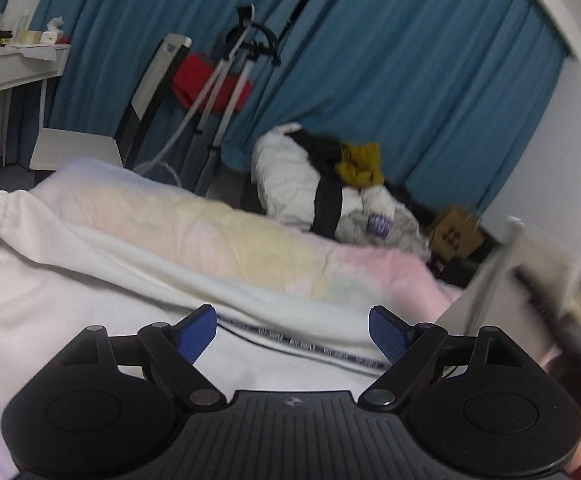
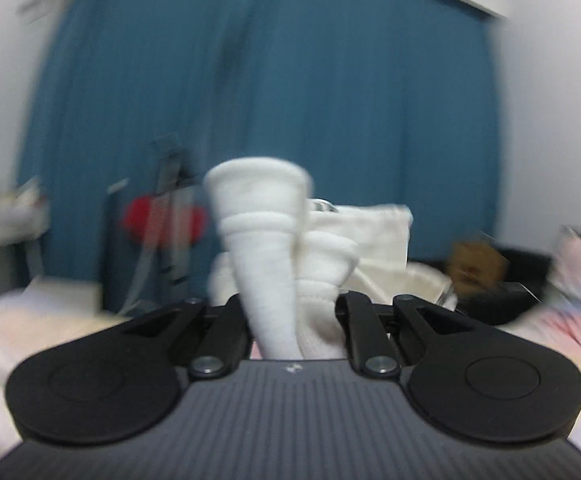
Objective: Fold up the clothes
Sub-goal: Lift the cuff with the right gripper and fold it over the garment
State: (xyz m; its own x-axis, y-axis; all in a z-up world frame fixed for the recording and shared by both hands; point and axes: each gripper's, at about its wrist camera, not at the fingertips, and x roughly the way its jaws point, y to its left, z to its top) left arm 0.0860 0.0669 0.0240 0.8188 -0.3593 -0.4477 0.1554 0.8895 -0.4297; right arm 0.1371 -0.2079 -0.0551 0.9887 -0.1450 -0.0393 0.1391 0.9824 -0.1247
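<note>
right wrist view blurs; white garment (image 2: pixel 278 272) hides the gripper's (image 2: pixel 290 320) pads.

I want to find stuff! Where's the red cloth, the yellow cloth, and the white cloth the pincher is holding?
red cloth (image 1: pixel 194 76): left wrist view, its upper fold.
yellow cloth (image 1: pixel 360 162): left wrist view, its bunched middle.
white cloth (image 2: pixel 264 240): right wrist view, ribbed cuff above the jaws.

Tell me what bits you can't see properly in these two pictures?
- Right gripper: its pads are hidden by the bunched white garment they clamp, right wrist view.
- Red cloth and brown box: smeared by motion blur, right wrist view.
- White garment's full shape: cut off by the left edge and the open left gripper.
- Small things on the desk: too small, left wrist view.
</note>
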